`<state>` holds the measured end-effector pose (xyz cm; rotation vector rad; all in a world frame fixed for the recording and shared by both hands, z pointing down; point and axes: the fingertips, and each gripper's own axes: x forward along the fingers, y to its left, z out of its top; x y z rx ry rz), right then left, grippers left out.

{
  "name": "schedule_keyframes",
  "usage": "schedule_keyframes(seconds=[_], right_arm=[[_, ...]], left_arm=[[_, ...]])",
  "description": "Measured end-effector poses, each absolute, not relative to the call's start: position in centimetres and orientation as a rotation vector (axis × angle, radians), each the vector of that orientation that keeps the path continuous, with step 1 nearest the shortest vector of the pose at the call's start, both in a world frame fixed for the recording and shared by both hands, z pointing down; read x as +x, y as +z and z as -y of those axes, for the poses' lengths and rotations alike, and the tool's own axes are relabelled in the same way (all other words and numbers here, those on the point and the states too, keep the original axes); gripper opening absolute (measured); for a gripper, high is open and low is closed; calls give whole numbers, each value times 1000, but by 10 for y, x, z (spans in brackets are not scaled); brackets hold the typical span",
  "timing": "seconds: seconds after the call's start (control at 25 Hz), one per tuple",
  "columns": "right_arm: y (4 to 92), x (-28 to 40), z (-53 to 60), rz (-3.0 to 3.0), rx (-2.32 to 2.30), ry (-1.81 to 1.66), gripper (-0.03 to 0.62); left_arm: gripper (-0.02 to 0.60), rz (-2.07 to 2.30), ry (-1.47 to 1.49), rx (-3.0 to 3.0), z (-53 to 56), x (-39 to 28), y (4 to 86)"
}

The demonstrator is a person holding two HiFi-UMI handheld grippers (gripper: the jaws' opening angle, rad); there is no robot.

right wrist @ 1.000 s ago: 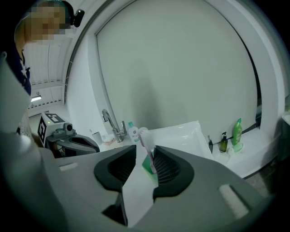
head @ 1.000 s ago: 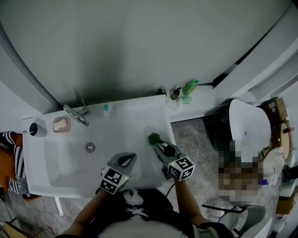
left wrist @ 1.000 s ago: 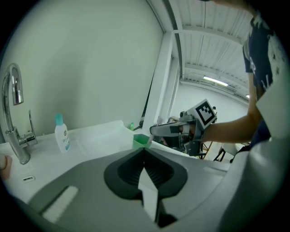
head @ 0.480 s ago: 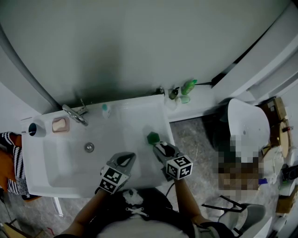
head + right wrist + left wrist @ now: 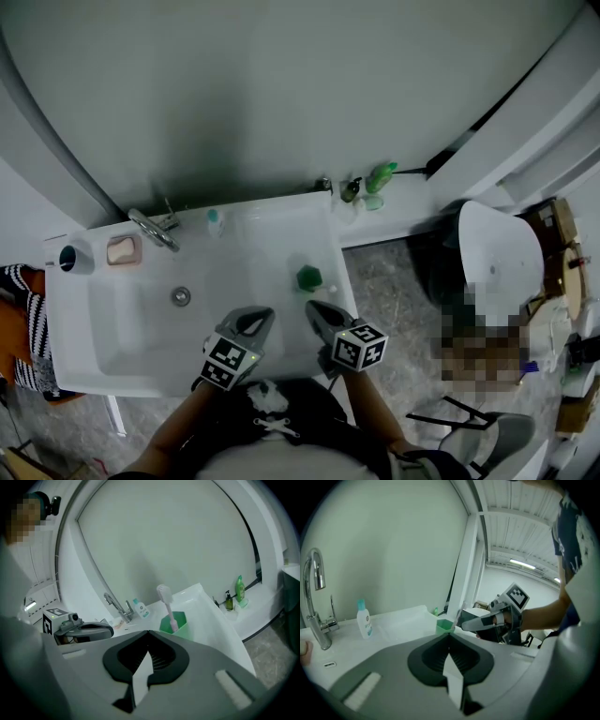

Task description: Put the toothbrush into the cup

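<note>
— Toothbrush location?
— Pink toothbrush (image 5: 168, 609) stands head-up inside the green plastic cup (image 5: 180, 626), near the white sink's right rim (image 5: 334, 248).
— Tools?
— Right tool (image 5: 148, 633) has just closed on nothing. Left tool (image 5: 449, 633) closed, empty.

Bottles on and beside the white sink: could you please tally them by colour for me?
White plastic bottle with teal cap: 1
Bright green plastic bottle: 1
Dark pump bottle: 1
Total: 3
</note>
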<state>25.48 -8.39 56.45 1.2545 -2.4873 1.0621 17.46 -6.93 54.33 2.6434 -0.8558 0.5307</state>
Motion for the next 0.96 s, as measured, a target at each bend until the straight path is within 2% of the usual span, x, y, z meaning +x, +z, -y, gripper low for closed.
schedule_keyframes(seconds=[0.96], right_arm=[[547,190,39,2579,1073,902,0]], left_arm=[[0,821,518,2664,39,176,536]])
